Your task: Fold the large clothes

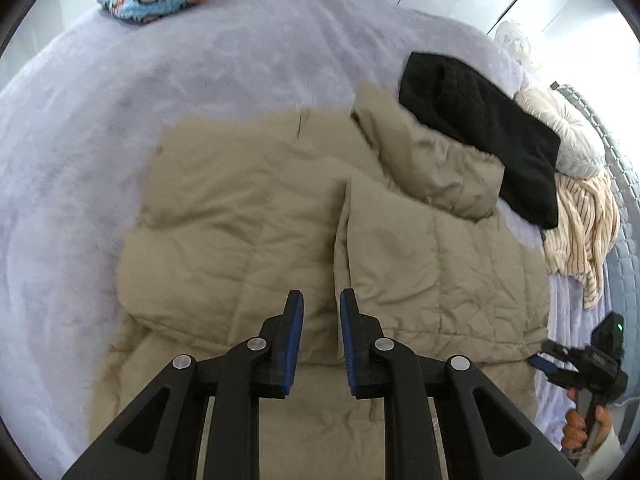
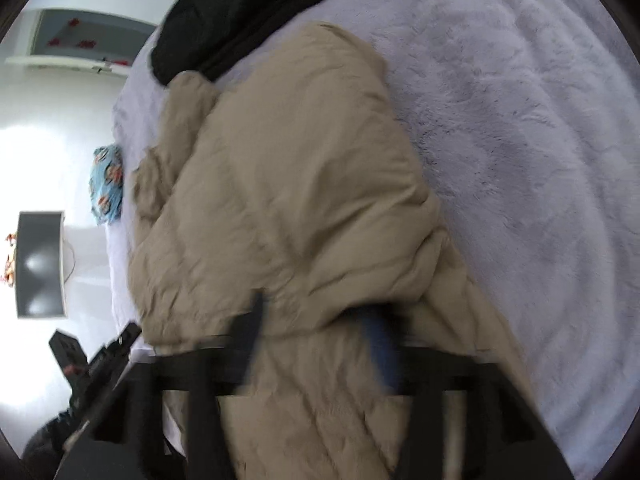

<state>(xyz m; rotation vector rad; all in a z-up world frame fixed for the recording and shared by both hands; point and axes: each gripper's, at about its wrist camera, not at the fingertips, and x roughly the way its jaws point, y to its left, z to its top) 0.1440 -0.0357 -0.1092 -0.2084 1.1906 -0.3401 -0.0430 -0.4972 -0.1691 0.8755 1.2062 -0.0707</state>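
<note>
While the coat point(image 1: 248, 216) is lying on the bed point(image 1: 80, 140), both grippers, left point(image 1: 322, 320) and right point(image 2: 316, 328), are hovering apart, gripping nothing.

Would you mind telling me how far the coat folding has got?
One side of the coat is already folded over its middle. Nothing is in hand: left gripper hovers with a narrow empty gap, right gripper open above the fabric. The bottom section still needs folding up.

I see the tan quilted puffer jacket point(image 1: 248, 216) lying spread on the lavender fleece bed cover, one padded panel folded over its middle so a raised edge runs down the centre. Its far corner sits tucked under a black garment, and the fabric is creased and puffy.
</note>
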